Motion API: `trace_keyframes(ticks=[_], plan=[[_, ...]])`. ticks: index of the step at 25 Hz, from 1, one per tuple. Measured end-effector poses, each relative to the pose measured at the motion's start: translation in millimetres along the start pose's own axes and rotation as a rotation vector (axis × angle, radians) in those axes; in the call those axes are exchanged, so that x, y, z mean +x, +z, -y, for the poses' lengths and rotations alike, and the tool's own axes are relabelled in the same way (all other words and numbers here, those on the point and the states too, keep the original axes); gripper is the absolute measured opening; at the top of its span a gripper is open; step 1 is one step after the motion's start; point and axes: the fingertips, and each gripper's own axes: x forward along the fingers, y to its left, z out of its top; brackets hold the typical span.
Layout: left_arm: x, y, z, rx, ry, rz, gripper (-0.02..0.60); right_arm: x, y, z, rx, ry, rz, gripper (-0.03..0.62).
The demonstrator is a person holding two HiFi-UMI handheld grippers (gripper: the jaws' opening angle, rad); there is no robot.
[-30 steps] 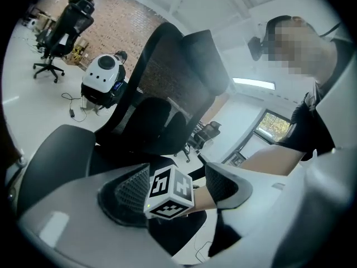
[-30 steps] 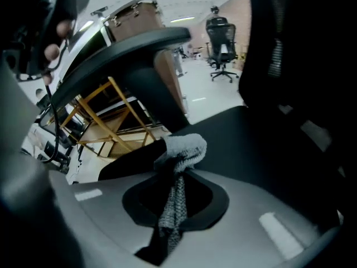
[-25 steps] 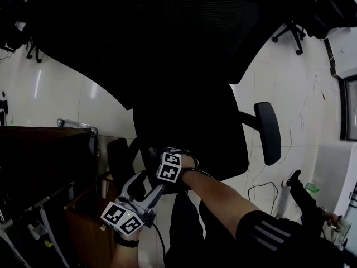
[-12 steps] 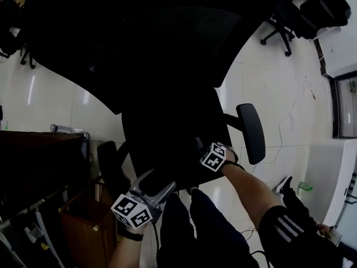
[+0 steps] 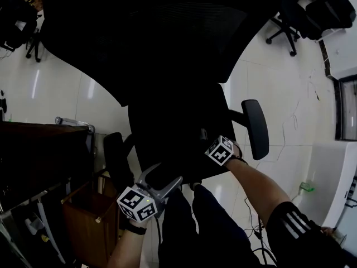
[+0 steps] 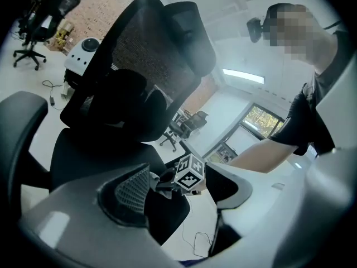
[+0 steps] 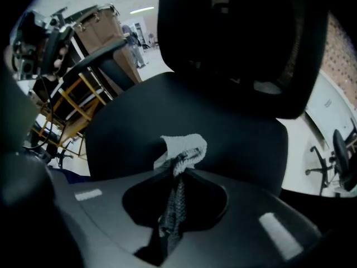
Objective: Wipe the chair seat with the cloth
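Firmly pinched, but only the tip wipes

Clamped jaws of the right gripper (image 7: 179, 163) bunch a pale grey woven cloth (image 7: 184, 147) over the black padded chair seat (image 7: 234, 133). Pressing lower should spread more fabric. The left gripper (image 5: 162, 177) hangs agape, empty, off the seat's front.

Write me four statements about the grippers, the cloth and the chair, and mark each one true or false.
1. The right gripper is shut on the cloth. True.
2. The left gripper grips the cloth too. False: its jaws stand apart with nothing in them.
3. The chair seat is black. True.
4. The cloth lies on the floor. False: the right gripper holds it at the seat.
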Motion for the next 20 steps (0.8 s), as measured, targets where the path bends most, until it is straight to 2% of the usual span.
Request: trace_keyframes(ticks=[6,11,15,18,20], plan=[[-50,-8,-25,-0.021,0.097,0.025,0.337,40,91,-153,-0.145,0.271,0.123,0.029],[-81,-18,-32,-0.032,0.157,0.020,0.337,66,119,-244,-0.274,0.385,0.129,0.029],[-86,-31,-37,-0.065,0.180,0.025,0.337,84,111,-268,-0.341,0.406,0.117,0.029],[-74,-44,-31,-0.086,0.166,0.008,0.337,82,94,-254,-0.320,0.402,0.108,0.029],[-64,-48,-25,-0.088,0.144,0.000,0.337,79,67,-238,-0.327,0.387,0.073,0.029]])
